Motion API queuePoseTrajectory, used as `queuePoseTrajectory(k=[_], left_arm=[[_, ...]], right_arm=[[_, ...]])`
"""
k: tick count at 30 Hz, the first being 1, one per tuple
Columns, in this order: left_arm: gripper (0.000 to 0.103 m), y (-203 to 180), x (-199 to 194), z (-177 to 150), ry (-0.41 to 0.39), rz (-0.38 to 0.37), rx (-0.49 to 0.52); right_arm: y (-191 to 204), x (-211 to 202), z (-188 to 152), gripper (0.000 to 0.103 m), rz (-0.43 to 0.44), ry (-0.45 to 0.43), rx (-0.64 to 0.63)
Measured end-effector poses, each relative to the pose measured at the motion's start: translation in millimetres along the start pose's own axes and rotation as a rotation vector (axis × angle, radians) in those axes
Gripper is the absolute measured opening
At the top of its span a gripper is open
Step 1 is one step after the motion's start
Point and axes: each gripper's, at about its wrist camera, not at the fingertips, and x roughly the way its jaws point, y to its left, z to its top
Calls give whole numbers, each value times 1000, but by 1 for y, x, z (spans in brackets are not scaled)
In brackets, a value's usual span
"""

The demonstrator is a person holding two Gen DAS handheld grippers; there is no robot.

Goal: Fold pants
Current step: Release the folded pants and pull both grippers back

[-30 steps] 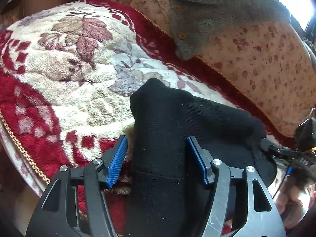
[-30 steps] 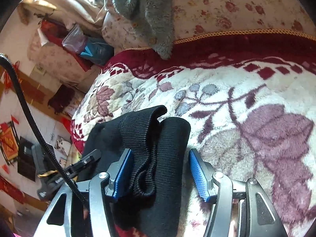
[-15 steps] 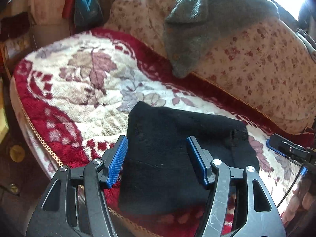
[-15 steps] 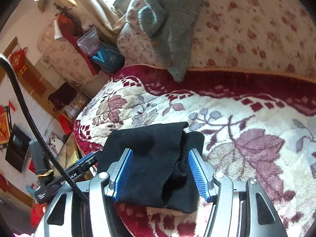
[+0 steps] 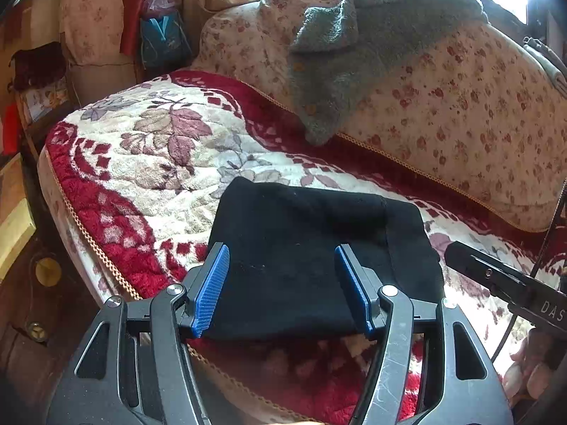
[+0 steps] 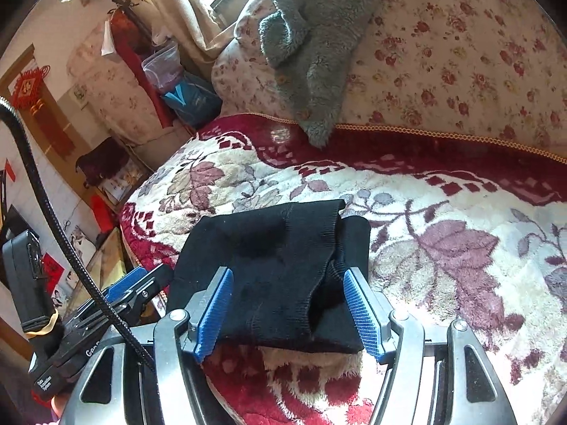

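Observation:
The black pants lie folded into a compact rectangle on the red and cream floral blanket, near its front edge. My left gripper is open and empty, held above and just in front of the pants. My right gripper is open and empty too, above the near edge of the pants, whose ribbed waistband lies on top at the right. The right gripper's body shows at the right of the left wrist view; the left gripper shows at the lower left of the right wrist view.
A grey fleece garment hangs over the floral sofa back. Bags and clutter stand past the sofa's left end. The blanket's corded front edge drops off to the floor. A black cable crosses the right wrist view.
Both grippers have pulled back and up from the pants. The pants, bunched between the fingers a second ago, now lie flat and folded on the blanket.

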Motion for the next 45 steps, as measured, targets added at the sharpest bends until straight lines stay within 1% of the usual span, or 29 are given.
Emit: queuePoseTrajectory(k=[8,16,28,45], left_arm=[[62,0,-4,-2,-4,8,-3],[62,0,-7,-4,-9,16,-4],[62,0,-7,-3,-7,13,-3],[62,0,-6,-5,-4,28,-8]], right_arm=[[4,3,-4,63,15,21,0],[9,2,-4,63,22,13,-21],[15,7,-5,63,24,28,-33],[17,14,-7,64,30,45,-32]])
